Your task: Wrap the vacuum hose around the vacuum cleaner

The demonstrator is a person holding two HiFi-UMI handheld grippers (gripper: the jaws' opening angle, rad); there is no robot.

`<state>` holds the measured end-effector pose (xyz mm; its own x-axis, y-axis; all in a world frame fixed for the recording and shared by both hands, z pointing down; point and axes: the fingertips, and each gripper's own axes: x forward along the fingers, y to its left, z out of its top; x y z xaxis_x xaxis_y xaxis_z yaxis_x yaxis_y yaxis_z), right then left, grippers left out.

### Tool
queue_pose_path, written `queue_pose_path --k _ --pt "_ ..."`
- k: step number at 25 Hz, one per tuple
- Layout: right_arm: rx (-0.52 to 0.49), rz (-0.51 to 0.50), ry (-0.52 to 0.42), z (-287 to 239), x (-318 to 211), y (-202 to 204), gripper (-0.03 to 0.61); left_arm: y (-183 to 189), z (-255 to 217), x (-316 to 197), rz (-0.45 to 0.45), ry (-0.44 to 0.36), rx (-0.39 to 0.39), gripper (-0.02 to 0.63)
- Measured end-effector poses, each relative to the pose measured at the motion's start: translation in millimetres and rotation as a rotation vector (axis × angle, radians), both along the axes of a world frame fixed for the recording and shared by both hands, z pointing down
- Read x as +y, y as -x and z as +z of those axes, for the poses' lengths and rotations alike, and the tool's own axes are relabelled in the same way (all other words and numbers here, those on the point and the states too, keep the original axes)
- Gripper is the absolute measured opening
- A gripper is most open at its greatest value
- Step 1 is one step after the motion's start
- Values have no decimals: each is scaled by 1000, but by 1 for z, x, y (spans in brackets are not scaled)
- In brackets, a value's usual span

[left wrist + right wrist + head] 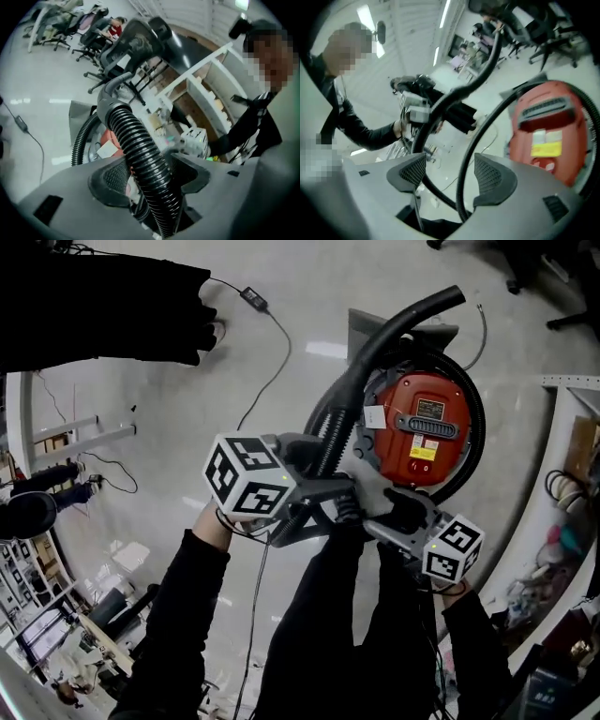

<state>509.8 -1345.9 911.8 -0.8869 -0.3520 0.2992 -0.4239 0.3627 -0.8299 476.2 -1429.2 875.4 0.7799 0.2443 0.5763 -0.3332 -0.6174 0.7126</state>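
A red vacuum cleaner (427, 432) stands on the pale floor (187, 427), seen from straight above in the head view. Its black ribbed hose (337, 418) rises from the left side of the body. It runs up past the top edge as a smooth curved tube, and another stretch lies curved along the right rim of the machine. Both hands hold their tools close together just below the vacuum cleaner, over the person's dark sleeves.

In the left gripper view, the left claw (150, 176) is spread with the hose standing between its two pads. The hose lies against the right pad, while a sliver of red and white shows between it and the left pad, so it is not pinched. Beyond the pads the hose climbs to a grey cuff.

In the right gripper view, the right claw (450, 176) is also spread. A thinner-looking run of hose passes through the gap nearer the right pad, touching neither pad clearly. The vacuum cleaner sits to the right of it, with a yellow label on its front.

A thin cord (267, 381) with a small black block trails across the floor at the upper left, well apart from the machine. White shelving (567, 418) stands at the right edge.
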Motion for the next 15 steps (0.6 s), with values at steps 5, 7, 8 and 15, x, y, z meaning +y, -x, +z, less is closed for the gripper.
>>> queue_pose_path --k 5,7,8,15 --pt "121 360 -61 -8 -75 -160 308 0 92 -3 421 -428 -508 221" --pt "133 437 -84 -11 -91 -197 308 -6 121 -29 506 -645 -636 144" --pt "128 467 -86 -10 -96 -209 307 -15 133 -37 516 -673 -648 130" --pt "266 487 -46 38 -91 -233 307 -68 171 -93 424 -767 -763 127"
